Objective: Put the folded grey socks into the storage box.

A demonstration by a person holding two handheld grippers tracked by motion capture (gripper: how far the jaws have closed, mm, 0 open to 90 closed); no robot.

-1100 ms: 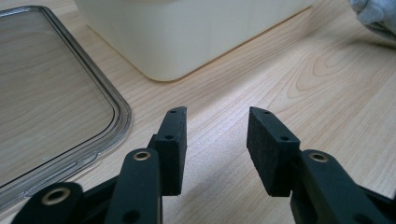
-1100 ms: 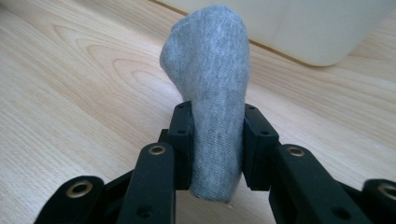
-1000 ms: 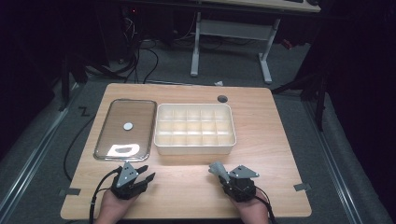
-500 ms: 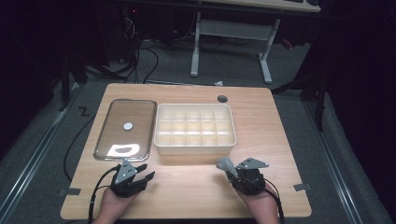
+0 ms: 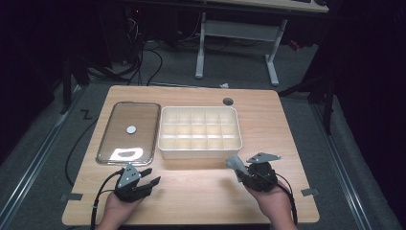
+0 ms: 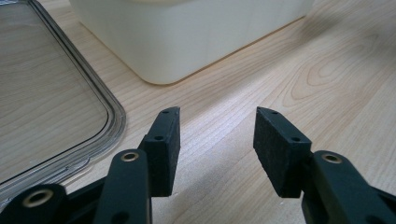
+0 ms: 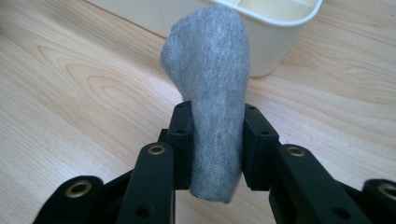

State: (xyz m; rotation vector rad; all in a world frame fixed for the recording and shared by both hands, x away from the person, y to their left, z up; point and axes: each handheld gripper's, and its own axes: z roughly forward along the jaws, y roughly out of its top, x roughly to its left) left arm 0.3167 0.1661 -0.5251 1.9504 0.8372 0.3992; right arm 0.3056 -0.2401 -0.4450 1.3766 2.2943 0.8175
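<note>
High view: light wooden tabletop (image 5: 201, 191). Cream plastic divided organiser box (image 5: 199, 132) sits mid-table, its compartments look empty. Clear plastic rectangular lid (image 5: 129, 132) lies flat just beside the box, toward the left edge, with a small white disc (image 5: 131, 129) at its middle. Left gripper (image 5: 149, 182) near the front edge, jaws apart, gripping nothing. Right gripper (image 5: 234, 165) near the front edge toward the right, clamping a grey knitted sock (image 5: 233, 162).

Left gripper view: jaws spread over bare wood, box corner (image 6: 187, 37) ahead, lid rim (image 6: 112, 126) at left.

Right gripper view: both jaws pressed on the sock (image 7: 215, 93), which stands up between them; box wall (image 7: 275, 37) behind it.
</note>
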